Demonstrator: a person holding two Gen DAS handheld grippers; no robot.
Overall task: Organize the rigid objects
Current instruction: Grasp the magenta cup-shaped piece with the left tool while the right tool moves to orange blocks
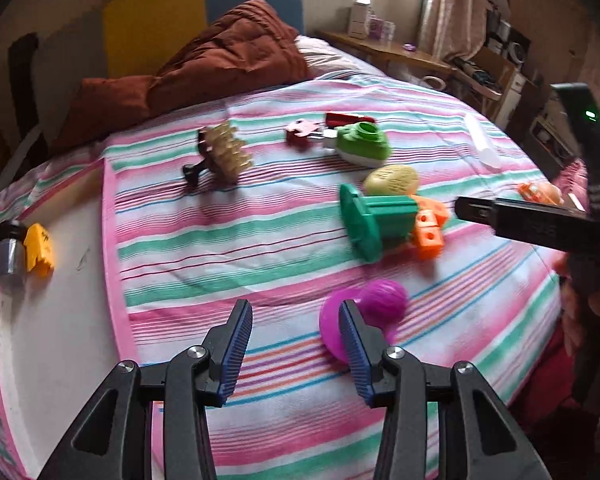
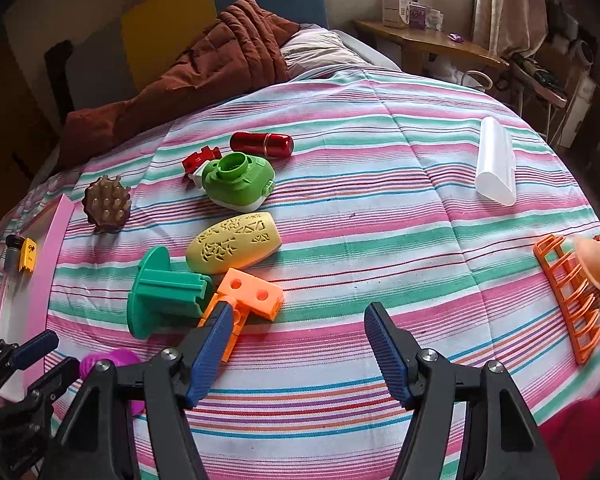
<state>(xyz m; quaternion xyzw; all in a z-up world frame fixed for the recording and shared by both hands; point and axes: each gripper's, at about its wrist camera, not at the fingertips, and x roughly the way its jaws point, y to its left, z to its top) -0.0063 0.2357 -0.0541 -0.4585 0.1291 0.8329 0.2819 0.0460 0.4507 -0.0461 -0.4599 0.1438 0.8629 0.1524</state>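
Several plastic objects lie on a striped bedspread [image 2: 380, 220]. My left gripper [image 1: 296, 344] is open and empty; a purple ball-and-disc piece [image 1: 374, 304] lies just right of its right finger. My right gripper [image 2: 300, 344] is open and empty, its left finger over an orange T-shaped block [image 2: 248, 292]. Beside that lie a teal flanged cylinder [image 2: 164, 292], a yellow patterned oval [image 2: 234, 246], a green round piece [image 2: 238, 180], a red cylinder [image 2: 262, 144], a small red piece [image 2: 198, 160] and a brown spiky brush [image 2: 108, 200].
A white tray with a pink rim [image 1: 60, 300] at the left holds a yellow piece [image 1: 38, 252] and a grey-black cylinder [image 1: 10, 252]. A white case [image 2: 496, 164] and an orange rack [image 2: 568, 296] lie at the right. A rust quilt [image 2: 220, 64] is heaped at the back.
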